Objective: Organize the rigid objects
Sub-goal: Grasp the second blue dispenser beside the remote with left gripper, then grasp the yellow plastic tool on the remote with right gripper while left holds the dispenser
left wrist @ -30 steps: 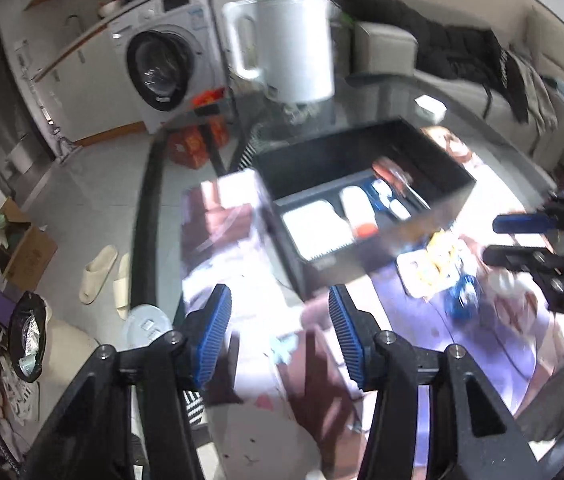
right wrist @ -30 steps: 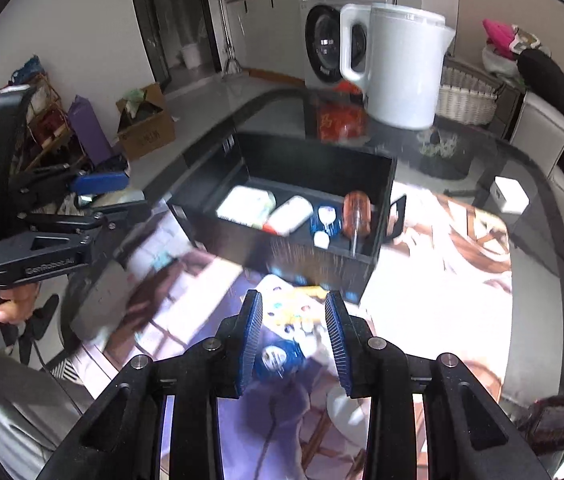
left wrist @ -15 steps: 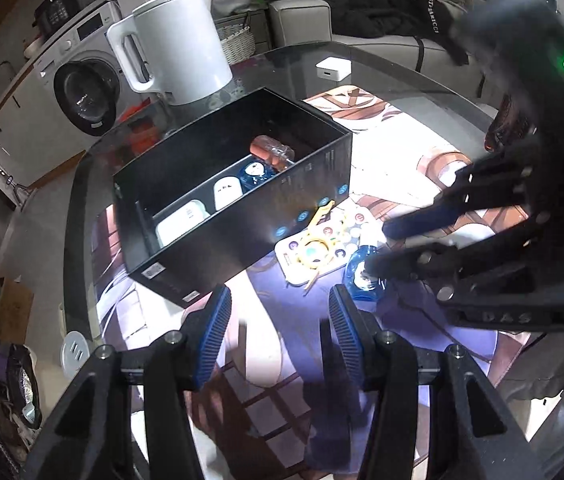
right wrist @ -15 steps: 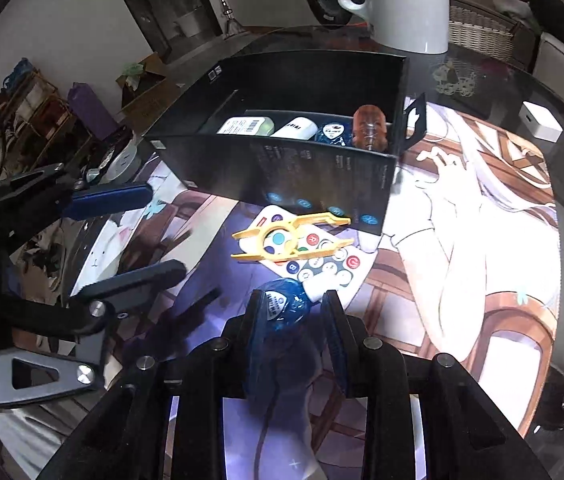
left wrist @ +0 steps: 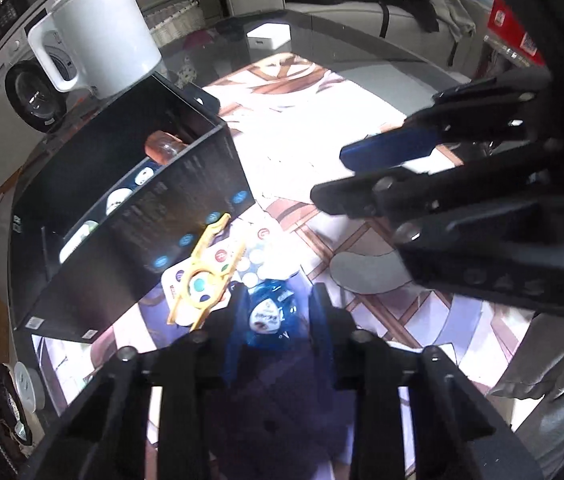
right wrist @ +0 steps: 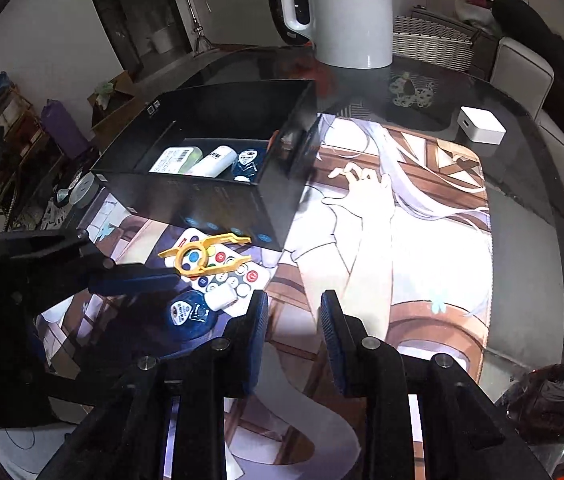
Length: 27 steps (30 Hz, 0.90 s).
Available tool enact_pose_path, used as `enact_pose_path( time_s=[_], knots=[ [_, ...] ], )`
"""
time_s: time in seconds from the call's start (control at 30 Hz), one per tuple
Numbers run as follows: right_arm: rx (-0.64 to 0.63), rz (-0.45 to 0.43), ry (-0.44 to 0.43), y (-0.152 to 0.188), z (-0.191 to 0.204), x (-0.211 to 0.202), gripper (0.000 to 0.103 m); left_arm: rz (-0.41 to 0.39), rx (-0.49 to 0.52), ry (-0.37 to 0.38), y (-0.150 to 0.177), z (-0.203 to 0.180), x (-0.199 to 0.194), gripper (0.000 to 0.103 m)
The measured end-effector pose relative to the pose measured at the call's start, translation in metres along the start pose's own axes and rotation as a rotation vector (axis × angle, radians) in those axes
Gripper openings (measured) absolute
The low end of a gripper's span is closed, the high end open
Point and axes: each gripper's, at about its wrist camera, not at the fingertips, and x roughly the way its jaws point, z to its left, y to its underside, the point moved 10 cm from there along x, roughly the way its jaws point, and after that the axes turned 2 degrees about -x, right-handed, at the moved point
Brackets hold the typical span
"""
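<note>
The left gripper [left wrist: 278, 312] is lowered over a blue round container [left wrist: 268, 316] that lies on the printed desk mat [right wrist: 401, 240], with one blue pad on each side of it; whether the pads already press on it cannot be told from either view. In the right wrist view the same container [right wrist: 188, 314] sits just beside a small white cap-like piece [right wrist: 221, 298] and against the near edge of a white remote control [right wrist: 222, 268]. A yellow plastic tool [right wrist: 202, 254] lies across that remote. Right behind them stands an open black box [right wrist: 218, 200], whose inner tray holds a labelled white bottle [right wrist: 174, 159], a white tube [right wrist: 216, 160] and a second blue container [right wrist: 246, 162]; an amber bottle [left wrist: 162, 147] lies at the tray's right end. The right gripper [right wrist: 293, 312] hovers over the bare mat to the right of the remote, its fingers apart and holding nothing. A white kettle [right wrist: 345, 8] and a small white box [right wrist: 481, 125] stand farther back on the glass table [right wrist: 521, 208].
</note>
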Motion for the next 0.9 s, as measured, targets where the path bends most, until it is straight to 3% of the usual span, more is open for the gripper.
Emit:
enact_pose_path(
  time_s=[0.3,0.7,0.8,0.87,0.9],
  knots=[
    [0.015,-0.022,-0.011,-0.002,-0.008,-0.010,0.028,0.018,0.019,-0.035,0.000,0.000,0.007,0.021],
    [-0.078,-0.015,-0.002,-0.007,0.021,0.005,0.029,0.026,-0.057,-0.070,0.039,0.056,-0.009,0.021],
    [-0.095,-0.027,-0.002,-0.013,0.030,0.007,0.036,0.026,-0.085,-0.081,0.048,0.074,-0.012,0.021],
    [-0.114,-0.032,-0.005,-0.018,0.037,0.008,0.048,0.024,-0.102,-0.084,0.053,0.084,-0.014,0.021],
    [-0.121,-0.036,-0.006,-0.019,0.040,0.009,0.049,0.023,-0.109,-0.084,0.055,0.089,-0.015,0.021]
  ],
)
